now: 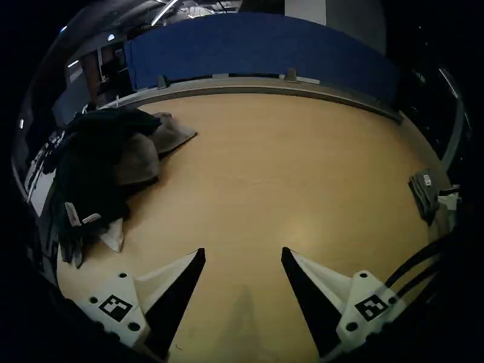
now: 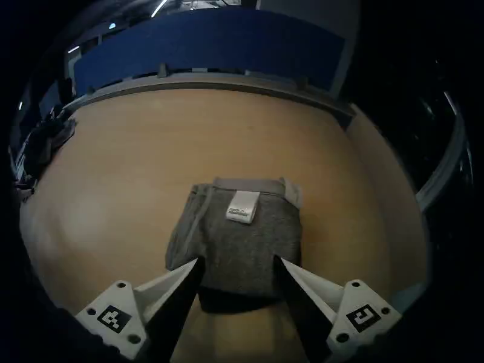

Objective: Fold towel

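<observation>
Right tongs (image 2: pixel 238 260) are spread wide over the towel (image 2: pixel 248 239), tips apart and gripping nothing. The grey cloth runs under and past both fingers, and whether the tips touch it I cannot tell. The towel is folded into a compact block, lying flat on the table (image 2: pixel 139 157) just ahead of those tongs, with a white tag (image 2: pixel 242 207) face up near its far edge and a lighter grey band along that edge. Its left side shows a stitched hem and looks a little looser than the right. In the left gripper view, the left tongs (image 1: pixel 242 251) are wide open too — bare wood between the fingers, nothing held. From here the towel (image 1: pixel 423 193) sits far off at the right edge of the table (image 1: pixel 272 157), small and seen edge-on. On the opposite side a pile (image 1: pixel 103 163) of dark and grey cloths is heaped at the left rim, one grey corner trailing out onto the wood, well apart from the towel. A blue screen (image 1: pixel 260 48) runs along the back of the table, and the right gripper view catches the pile (image 2: pixel 48 133) too — far out to the left.
</observation>
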{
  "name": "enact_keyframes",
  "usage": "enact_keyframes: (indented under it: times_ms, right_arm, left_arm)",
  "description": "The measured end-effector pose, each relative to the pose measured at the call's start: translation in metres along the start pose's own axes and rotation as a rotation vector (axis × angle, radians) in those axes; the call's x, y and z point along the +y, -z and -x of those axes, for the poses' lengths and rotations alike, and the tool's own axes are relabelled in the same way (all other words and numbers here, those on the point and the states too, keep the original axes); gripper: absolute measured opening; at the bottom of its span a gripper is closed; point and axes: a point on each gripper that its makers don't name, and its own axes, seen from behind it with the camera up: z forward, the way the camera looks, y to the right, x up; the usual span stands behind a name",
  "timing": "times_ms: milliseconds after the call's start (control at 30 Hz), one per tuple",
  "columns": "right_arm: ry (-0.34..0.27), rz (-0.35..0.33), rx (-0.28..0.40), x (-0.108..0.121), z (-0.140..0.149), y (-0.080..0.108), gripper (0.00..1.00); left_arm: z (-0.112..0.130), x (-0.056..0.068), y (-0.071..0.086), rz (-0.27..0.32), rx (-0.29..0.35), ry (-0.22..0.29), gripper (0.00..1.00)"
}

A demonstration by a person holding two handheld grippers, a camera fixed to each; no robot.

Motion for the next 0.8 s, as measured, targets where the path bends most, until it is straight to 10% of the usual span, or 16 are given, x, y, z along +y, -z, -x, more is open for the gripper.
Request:
enact_keyframes:
  times_ms: [400,800]
  right_arm:
    - [0.018,-0.029,-0.067,-0.008,0.032,-0.023,0.87]
    - [0.009,-0.022,0.051,0.013,-0.044,-0.022,0.87]
  left_arm:
    - [0.003,-0.006,0.001,-0.010,-0.003,-0.003,0.94]
    - [-0.002,-0.007,0.003,-0.018,0.006,0.006,0.94]
